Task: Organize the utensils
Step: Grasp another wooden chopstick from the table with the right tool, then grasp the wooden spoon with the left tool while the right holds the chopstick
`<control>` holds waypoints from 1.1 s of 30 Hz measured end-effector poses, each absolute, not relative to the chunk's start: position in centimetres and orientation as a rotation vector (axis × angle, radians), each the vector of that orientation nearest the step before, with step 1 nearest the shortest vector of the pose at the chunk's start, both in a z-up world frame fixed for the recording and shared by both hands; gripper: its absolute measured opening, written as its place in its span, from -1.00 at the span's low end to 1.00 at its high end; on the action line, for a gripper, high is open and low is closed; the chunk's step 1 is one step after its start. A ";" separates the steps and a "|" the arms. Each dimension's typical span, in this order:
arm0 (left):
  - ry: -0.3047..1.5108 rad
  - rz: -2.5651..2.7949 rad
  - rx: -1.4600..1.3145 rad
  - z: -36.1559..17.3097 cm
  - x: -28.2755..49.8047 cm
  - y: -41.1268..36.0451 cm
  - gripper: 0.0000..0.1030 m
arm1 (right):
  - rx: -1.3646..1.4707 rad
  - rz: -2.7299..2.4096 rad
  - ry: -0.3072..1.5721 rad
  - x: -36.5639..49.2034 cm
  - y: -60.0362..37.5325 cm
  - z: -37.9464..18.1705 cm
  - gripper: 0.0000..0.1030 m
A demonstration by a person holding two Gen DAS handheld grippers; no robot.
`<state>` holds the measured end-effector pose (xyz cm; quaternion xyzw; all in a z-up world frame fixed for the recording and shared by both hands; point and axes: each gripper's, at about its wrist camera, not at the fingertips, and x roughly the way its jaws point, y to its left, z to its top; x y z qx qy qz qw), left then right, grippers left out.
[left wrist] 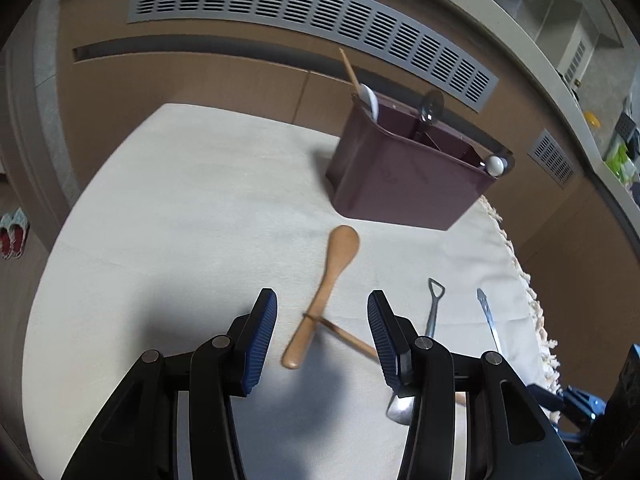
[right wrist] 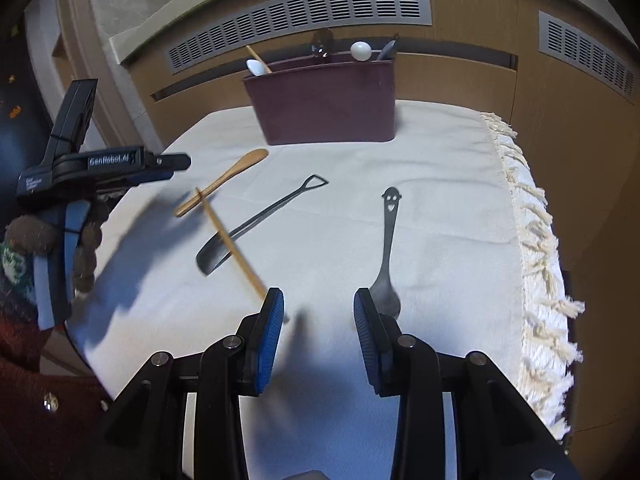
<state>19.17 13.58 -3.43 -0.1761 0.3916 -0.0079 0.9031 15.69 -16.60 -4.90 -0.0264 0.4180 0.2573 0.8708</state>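
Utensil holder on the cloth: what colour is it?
Dark maroon plastic utensil holder; clearest in the right wrist view.

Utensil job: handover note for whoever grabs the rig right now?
Left gripper: open, empty, hovering over the wooden spoon.
Right gripper: open, empty, low over the cloth near the smiley-handled spoon.
Caddy stands upright at the far side of the cloth and already holds several utensils, including a white spoon and a chopstick.
Still loose on the cloth: the wooden spoon, a chopstick lying across its handle, the shovel-handled spoon, and the smiley-handled spoon.
Left to do: move those four into the caddy. Likely first: the chopstick, since it lies on top.
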 end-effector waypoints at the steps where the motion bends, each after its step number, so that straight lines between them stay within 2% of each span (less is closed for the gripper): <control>1: 0.807 -0.008 -0.365 -3.4 19.0 13.9 -0.06 | -0.055 0.546 0.879 15.5 -16.4 -5.0 -0.33; 8: 0.811 0.030 -0.381 -4.3 18.0 15.9 -0.06 | -0.150 0.612 0.903 15.4 -12.2 -6.2 -0.33; 10: 0.816 0.029 -0.380 -4.5 17.6 16.3 -0.06 | -0.222 0.634 0.885 15.8 -10.3 -6.0 -0.41; 16: 0.824 0.047 -0.329 -4.4 16.5 16.8 -0.06 | -0.347 0.766 0.865 20.2 -4.5 -4.7 -0.43; 23: 0.856 0.027 -0.288 -4.5 16.6 16.2 -0.06 | -0.405 0.831 0.986 25.0 1.1 -7.1 -0.62; 24: 0.857 0.020 -0.287 -4.5 16.7 16.1 -0.06 | -0.421 0.833 0.983 24.9 1.5 -7.3 -0.65; 25: 0.859 0.014 -0.286 -4.4 16.8 16.0 -0.06 | -0.442 0.827 0.960 24.6 1.6 -7.3 -0.80; 27: 0.864 -0.001 -0.281 -4.5 17.3 15.6 -0.06 | -0.456 0.816 0.961 24.4 1.5 -7.2 -0.89; 33: 0.881 -0.050 -0.265 -4.7 19.2 14.0 -0.06 | -0.249 0.733 0.948 25.6 -4.3 -4.0 -0.90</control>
